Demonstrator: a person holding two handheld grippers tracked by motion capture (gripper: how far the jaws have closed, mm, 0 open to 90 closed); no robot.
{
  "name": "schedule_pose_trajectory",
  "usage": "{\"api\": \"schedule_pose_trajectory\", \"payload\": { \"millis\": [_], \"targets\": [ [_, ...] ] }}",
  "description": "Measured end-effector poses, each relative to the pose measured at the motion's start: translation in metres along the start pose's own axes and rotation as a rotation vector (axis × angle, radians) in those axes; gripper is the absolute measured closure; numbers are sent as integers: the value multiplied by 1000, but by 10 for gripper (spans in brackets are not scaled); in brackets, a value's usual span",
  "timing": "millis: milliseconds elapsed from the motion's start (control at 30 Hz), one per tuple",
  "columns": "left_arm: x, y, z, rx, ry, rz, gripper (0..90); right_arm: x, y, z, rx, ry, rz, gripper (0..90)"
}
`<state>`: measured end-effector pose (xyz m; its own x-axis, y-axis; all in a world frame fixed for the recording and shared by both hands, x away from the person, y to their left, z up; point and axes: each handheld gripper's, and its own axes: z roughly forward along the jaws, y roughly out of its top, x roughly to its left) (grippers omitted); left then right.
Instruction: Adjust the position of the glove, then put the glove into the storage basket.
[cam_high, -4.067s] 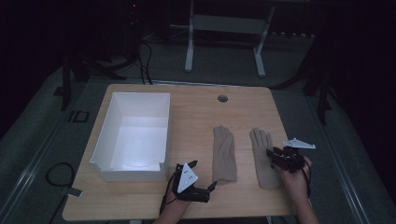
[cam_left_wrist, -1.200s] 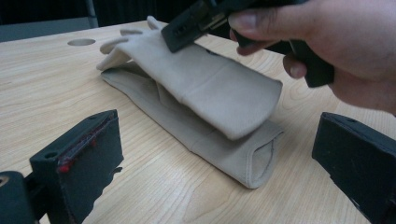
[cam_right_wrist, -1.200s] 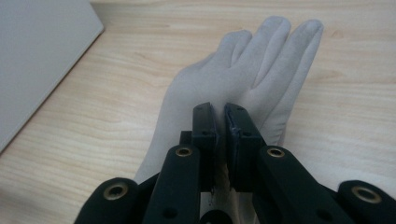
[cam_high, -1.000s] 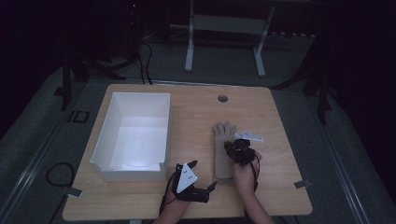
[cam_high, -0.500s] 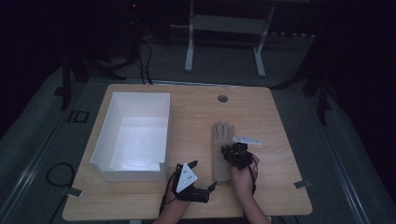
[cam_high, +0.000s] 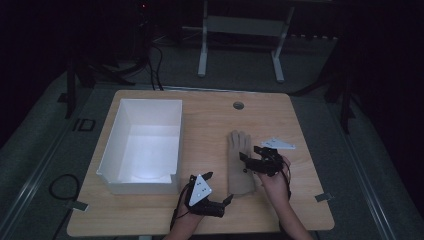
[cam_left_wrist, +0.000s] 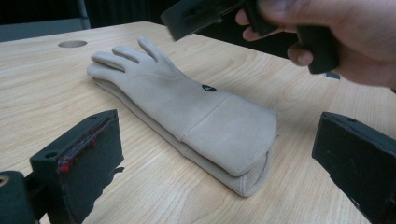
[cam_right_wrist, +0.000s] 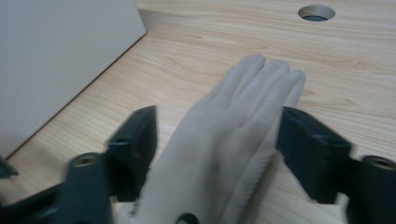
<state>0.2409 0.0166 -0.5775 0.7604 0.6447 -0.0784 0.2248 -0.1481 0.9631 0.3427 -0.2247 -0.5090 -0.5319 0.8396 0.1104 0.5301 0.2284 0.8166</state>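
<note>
Since the earlier frames, both gloves (cam_high: 239, 162) now lie stacked near the table's (cam_high: 300, 125) centre. Right gripper (cam_high: 250, 161), at their 3 o'clock, has just opened, straddling them unpressed. Left gripper (cam_high: 216, 189), at 7 o'clock, stands open. White box (cam_high: 142, 145) sits at 9 o'clock.

white bin (cam_high: 145, 145) on wooden table (cam_high: 210, 107) with grommet hole (cam_high: 238, 105)

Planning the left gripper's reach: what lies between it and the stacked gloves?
Only bare wooden table lies between the left gripper and the stacked gloves, as the left gripper view shows.
</note>
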Motion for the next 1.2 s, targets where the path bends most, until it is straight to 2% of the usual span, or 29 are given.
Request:
{"api": "schedule_pose_trajectory", "payload": {
  "millis": [100, 200, 233, 267, 333, 400, 467, 533, 600, 667, 700, 733, 767, 800, 833, 867, 900, 1000, 1067, 1200],
  "targets": [
    [2, 1, 3, 34, -57, 5, 20, -8, -4, -7, -34, 17, -9, 280],
    [2, 2, 3, 68, -97, -20, 21, -15, -8, -11, -39, 53, -7, 178],
    [1, 2, 4, 75, -108, -28, 20, -17, -9, -12, -38, 65, -16, 180],
    [0, 2, 4, 70, -108, -19, 20, -18, -10, -12, -37, 79, -28, 174],
    [-3, 5, 4, 71, -115, -1, 40, -20, -12, -15, -46, 69, -56, 166],
    [-3, 8, 6, 79, -142, -8, 40, -22, -14, -17, -53, 63, -93, 161],
    [-3, 10, 7, 96, -153, -17, 38, -26, -16, -21, -72, 76, -111, 161],
    [-1, 12, 9, 129, -173, -19, 36, -31, -15, -23, -69, 92, -122, 161],
    [-1, 13, 9, 138, -175, -17, 37, -35, -14, -24, -58, 102, -138, 153],
    [0, 15, 10, 157, -165, 1, 41, -37, -14, -25, -52, 92, -147, 153],
    [1, 16, 10, 162, -162, 9, 44, -40, -13, -26, -47, 105, -148, 149],
    [1, 18, 11, 174, -159, 20, 54, -42, -11, -28, -31, 102, -135, 139],
    [2, 20, 11, 182, -173, 50, 60, -43, -10, -28, -22, 115, -125, 135],
    [2, 20, 11, 182, -173, 50, 62, -43, -10, -28, -22, 115, -125, 135],
    [3, 22, 13, 187, -190, 68, 62, -44, -9, -28, -24, 113, -119, 125],
    [3, 23, 15, 197, -191, 78, 66, -43, -7, -28, -25, 86, -111, 124],
    [3, 24, 17, 204, -188, 91, 82, -42, -6, -28, -14, 94, -112, 112],
    [4, 26, 22, 208, -203, 100, 121, -39, -3, -26, -12, 98, -123, 102],
    [5, 27, 29, 223, -248, 104, 156, -36, 1, -21, -12, 108, -126, 113],
    [5, 31, 37, 229, -259, 128, 186, -39, 11, -13, -34, 127, -95, 151]
  ]
}}
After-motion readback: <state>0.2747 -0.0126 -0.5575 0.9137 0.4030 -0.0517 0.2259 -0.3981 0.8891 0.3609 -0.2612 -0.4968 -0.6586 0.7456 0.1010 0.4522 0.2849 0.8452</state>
